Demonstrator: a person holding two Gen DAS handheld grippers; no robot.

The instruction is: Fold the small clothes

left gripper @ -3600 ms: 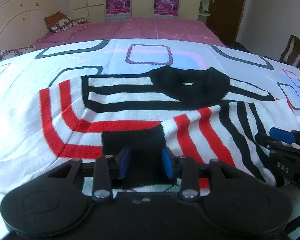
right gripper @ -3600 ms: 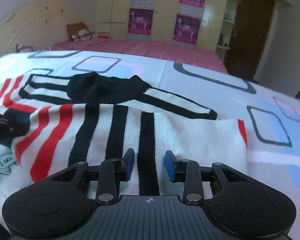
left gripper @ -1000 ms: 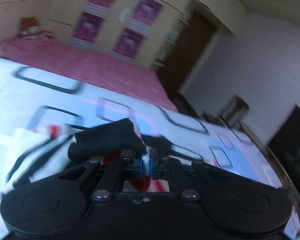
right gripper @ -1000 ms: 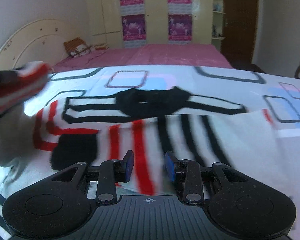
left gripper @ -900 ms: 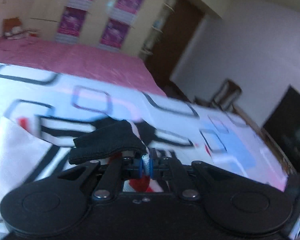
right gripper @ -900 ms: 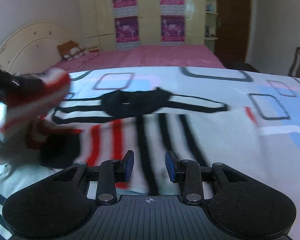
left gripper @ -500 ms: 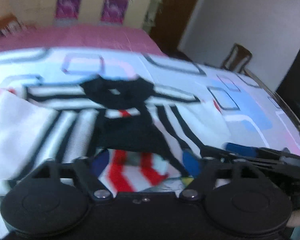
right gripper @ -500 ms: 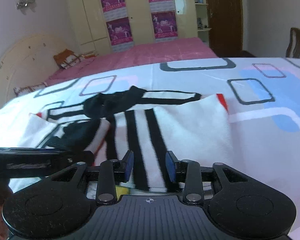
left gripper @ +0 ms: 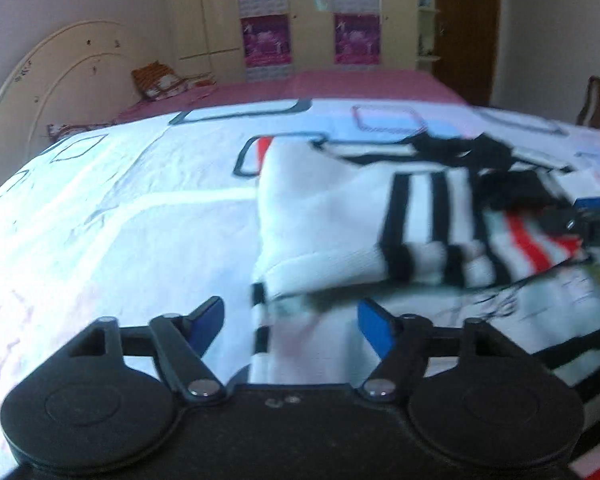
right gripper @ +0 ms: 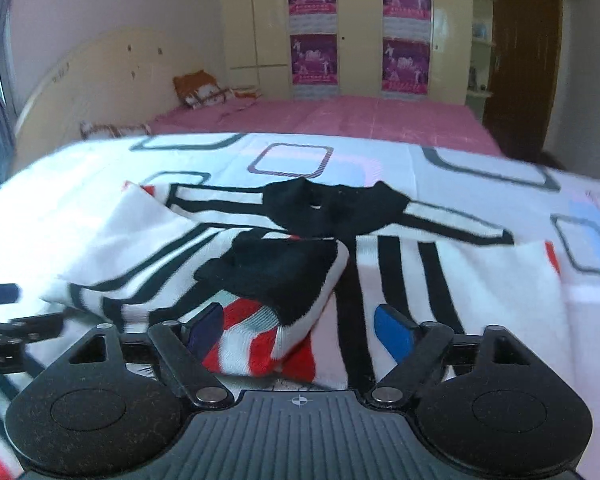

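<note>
- Folding a small striped sweater [left gripper: 380, 216] on the patterned bedsheet [left gripper: 120, 208] is the step in hand as we read it; both sleeves lie across the body, and the lower hem appears to be next.
- Left wrist view: we see the left gripper [left gripper: 290, 318] with its blue pads well apart and closing, nothing pressed between them. The sweater's folded white sleeve fills the centre and right of the frame; its near edge lies just beyond and partly between the fingertips [left gripper: 374, 316]. At the right edge the other tool's dark tip shows, close over the red stripes.
- Right wrist view: we see the right gripper [right gripper: 298, 322] with pads apart and closing. The red-and-white cuff end of the sleeve [right gripper: 268, 344] lies between them, against the left pad; whether that pad presses it we cannot tell, and the right pad stands clear.
- In this view the black collar [right gripper: 332, 208] sits in mid-frame, and the black cuff [right gripper: 276, 276] lies just below it.
- Next move, in our judgement: each tool must settle on a lower corner of the sweater, grip all layers, and carry the hem up toward the collar without disturbing the sleeves.
</note>
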